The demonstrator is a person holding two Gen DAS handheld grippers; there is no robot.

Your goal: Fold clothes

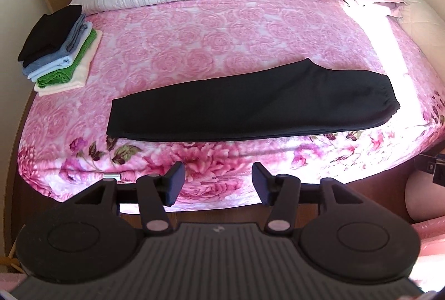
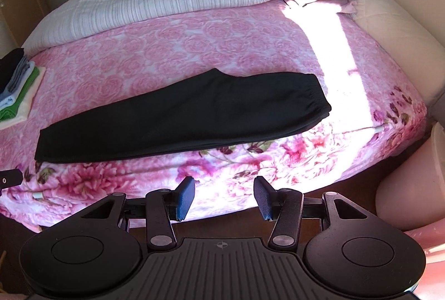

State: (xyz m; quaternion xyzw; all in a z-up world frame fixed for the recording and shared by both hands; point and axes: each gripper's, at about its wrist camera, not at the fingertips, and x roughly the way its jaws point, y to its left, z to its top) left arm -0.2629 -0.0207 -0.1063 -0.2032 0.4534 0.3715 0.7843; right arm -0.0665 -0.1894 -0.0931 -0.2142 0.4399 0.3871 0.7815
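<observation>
Both tongs are hanging over the near edge of the bed with nothing in them: left gripper (image 1: 218, 183) and right gripper (image 2: 225, 197) each have jaws spread wide. Black trousers (image 1: 250, 102) lie folded lengthwise on the pink rose blanket (image 1: 194, 35), well apart from the folded stack (image 1: 59, 46) at far left. No readable writing anywhere.

Black trousers (image 1: 250, 102) flat on bed (image 1: 194, 41); L hand-held gripper (image 1: 218, 183) open, empty.
</observation>
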